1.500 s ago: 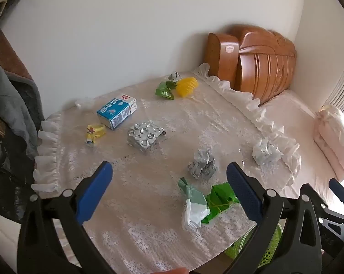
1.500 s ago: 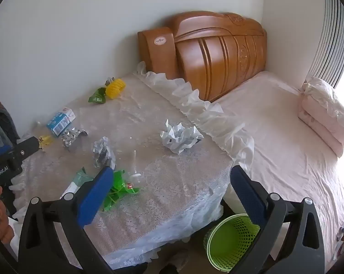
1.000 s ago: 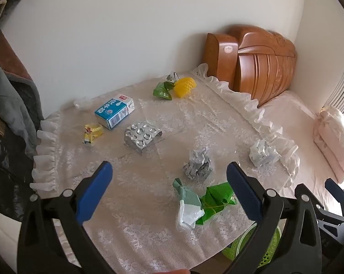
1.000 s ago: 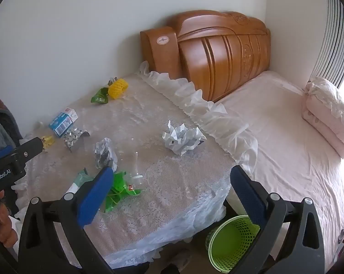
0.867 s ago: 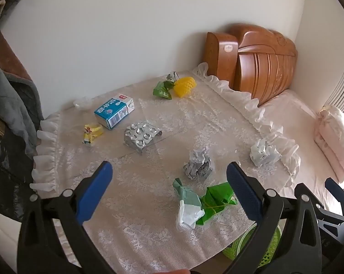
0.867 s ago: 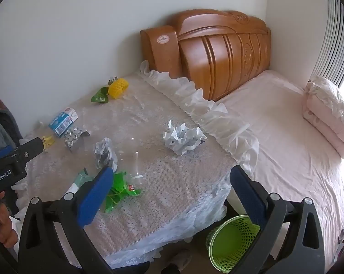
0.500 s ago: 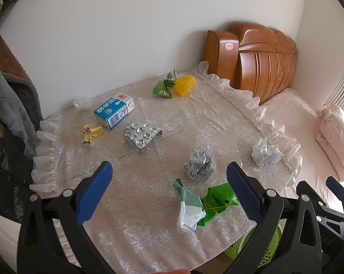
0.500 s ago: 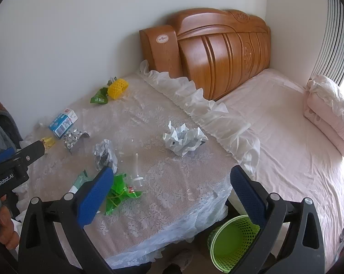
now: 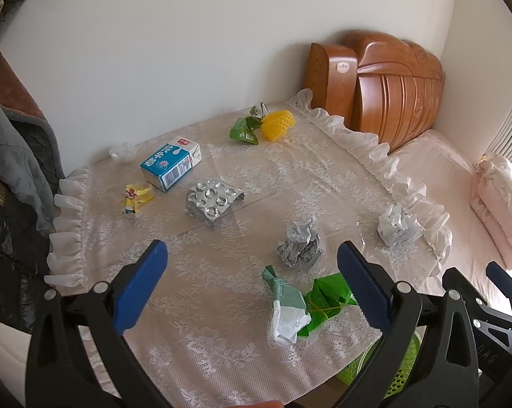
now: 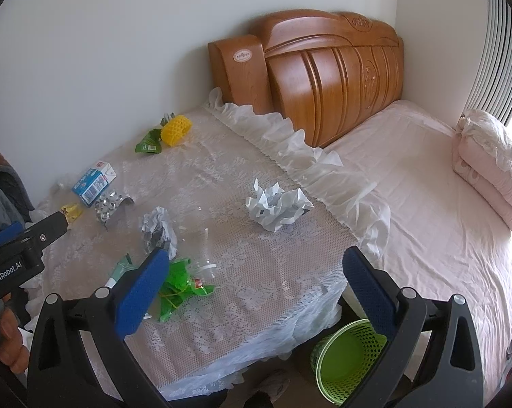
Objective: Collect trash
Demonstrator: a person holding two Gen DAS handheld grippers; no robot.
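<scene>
Both claws stood wide and held nothing. The left claw (image 9: 252, 272) hung above the near edge of the lace-covered worktop (image 9: 324, 176), and the right claw (image 10: 256, 275) hung over its near right corner.

Trash lay scattered on the worktop. A milk carton (image 9: 170, 163) sat at the far left, with a yellow wrapper (image 9: 136, 199) just beside it and a foil blister pack (image 9: 211, 202) to its right. A yellow pineapple-shaped thing (image 9: 278, 125) touched a green packet (image 9: 244, 131) at the far edge. A grey paper ball (image 9: 300, 246) lay near the middle, a white paper ball (image 10: 276, 204) toward the right frill. Nearest lay a green-and-white wrapper (image 9: 284, 306) touching a green wrapper (image 9: 324, 302).

A green basket (image 10: 351, 360) stood on the floor below the near right corner, between worktop and bed (image 10: 443, 204).
</scene>
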